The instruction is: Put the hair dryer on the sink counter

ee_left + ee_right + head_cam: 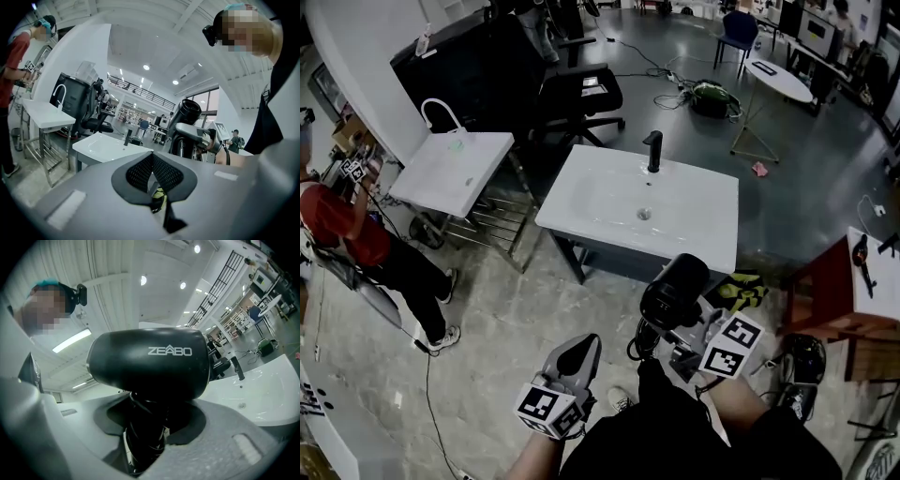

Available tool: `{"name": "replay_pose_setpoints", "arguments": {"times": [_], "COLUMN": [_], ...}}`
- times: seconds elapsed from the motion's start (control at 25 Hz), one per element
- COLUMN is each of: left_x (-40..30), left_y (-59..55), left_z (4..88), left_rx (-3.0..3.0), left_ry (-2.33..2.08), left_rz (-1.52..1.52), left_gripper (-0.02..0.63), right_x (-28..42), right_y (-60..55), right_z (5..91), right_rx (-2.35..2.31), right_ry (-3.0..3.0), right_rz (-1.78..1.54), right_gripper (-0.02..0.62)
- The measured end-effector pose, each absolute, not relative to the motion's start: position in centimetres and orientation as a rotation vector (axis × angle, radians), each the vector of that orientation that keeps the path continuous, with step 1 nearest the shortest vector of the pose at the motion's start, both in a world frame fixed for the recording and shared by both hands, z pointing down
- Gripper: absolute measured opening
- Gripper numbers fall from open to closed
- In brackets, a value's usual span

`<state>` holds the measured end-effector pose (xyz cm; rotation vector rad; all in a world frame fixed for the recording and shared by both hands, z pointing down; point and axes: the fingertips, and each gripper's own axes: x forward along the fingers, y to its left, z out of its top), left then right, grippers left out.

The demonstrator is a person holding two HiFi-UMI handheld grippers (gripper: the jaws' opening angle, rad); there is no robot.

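Both jaws of the right gripper [673, 339] are clenched on the handle of the hair dryer [675, 291], where the cord seems to be coiled, at lower centre of the head view and well short of the white sink [581, 202] above it. It looks like stiff, smooth plastic and top-heavy (the barrel rides above the grip), so it may tip when set down. The handle is the sound hold. The left gripper [572, 361] has its jaws pressed together, empty.
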<state>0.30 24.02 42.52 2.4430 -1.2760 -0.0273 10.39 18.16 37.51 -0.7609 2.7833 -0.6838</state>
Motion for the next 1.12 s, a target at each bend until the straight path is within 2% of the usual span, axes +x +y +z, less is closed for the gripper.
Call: {"name": "replay_pose_setpoints", "arguments": {"times": [1.12], "left_x": [4.1], "left_y": [7.3], "left_z": [44.2], "left_rx": [2.392], "left_ry": [-1.248], "left_rz": [-0.026], "left_gripper": [0.003], "right_x": [14.8], "right_y": [0.0], "right_z": [39.4], "right_rx": [-0.822], "right_ry": [2.81], "right_rz": [-0.737], "right_gripper": [0.189]}}
